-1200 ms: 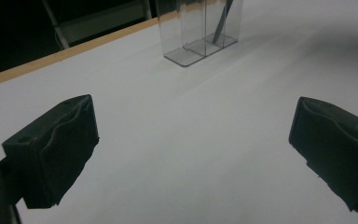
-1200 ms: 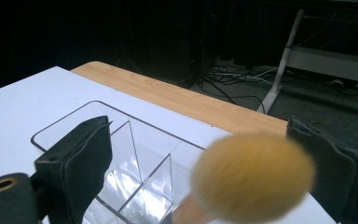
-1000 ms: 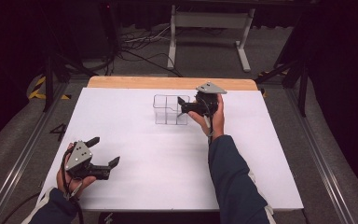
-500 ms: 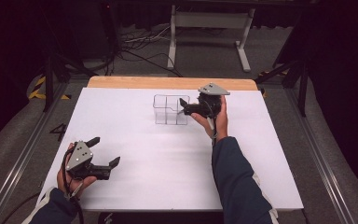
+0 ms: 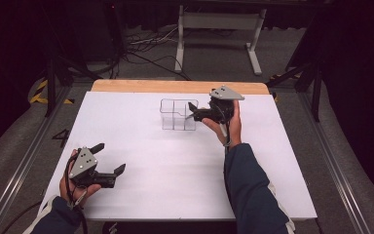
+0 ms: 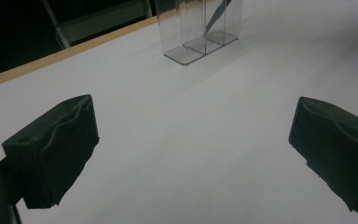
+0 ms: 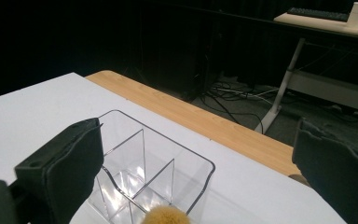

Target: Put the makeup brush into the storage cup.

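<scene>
High view: the right gripper (image 5: 193, 111) hovers at the clear organiser (image 5: 177, 115) far out on the white counter (image 5: 175, 170), its jaws spread and just opening further with nothing pinched between them, one tip over the organiser's near-right corner. That looks like a release over a compartment. The left gripper (image 5: 108, 158) rests well apart near the counter's front, jaws spread and empty, likely waiting.

Left gripper view: the organiser (image 6: 200, 28) stands far ahead of the jaws, a dark slim handle (image 6: 216, 11) leaning inside one cell.

Right gripper view: the organiser (image 7: 154, 158) sits just below and between the jaws, and a tan fluffy brush head (image 7: 166, 215) pokes up at its near edge, probably just dropped in.
</scene>
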Demonstrator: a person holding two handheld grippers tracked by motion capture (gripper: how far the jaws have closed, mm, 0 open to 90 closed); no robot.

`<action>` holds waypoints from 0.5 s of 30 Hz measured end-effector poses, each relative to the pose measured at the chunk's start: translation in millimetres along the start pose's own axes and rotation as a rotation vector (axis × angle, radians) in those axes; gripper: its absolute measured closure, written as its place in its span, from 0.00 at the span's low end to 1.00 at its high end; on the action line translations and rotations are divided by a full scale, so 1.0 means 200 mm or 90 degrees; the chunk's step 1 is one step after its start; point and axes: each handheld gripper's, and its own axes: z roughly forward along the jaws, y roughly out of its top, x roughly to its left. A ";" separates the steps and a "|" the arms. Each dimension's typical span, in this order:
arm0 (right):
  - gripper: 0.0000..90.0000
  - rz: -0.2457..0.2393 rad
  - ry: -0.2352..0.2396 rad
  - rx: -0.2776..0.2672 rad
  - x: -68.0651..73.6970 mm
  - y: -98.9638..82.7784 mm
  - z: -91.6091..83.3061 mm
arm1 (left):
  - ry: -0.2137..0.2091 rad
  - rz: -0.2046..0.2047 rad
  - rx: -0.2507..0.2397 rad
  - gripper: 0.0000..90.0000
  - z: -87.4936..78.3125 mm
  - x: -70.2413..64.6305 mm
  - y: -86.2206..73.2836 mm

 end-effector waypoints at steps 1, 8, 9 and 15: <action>0.03 -0.003 0.000 -0.003 0.00 0.00 -0.01 | 0.000 0.000 0.000 0.02 0.00 0.00 0.00; 0.03 -0.010 -0.003 -0.017 0.00 0.02 -0.06 | 0.003 0.001 -0.003 0.02 0.00 0.00 0.00; 0.03 -0.014 -0.004 -0.021 0.00 0.02 -0.08 | 0.002 -0.001 -0.007 0.02 -0.01 0.00 0.00; 0.04 -0.017 -0.006 -0.028 -0.01 0.03 -0.12 | 0.008 -0.002 -0.015 0.02 -0.02 0.00 0.01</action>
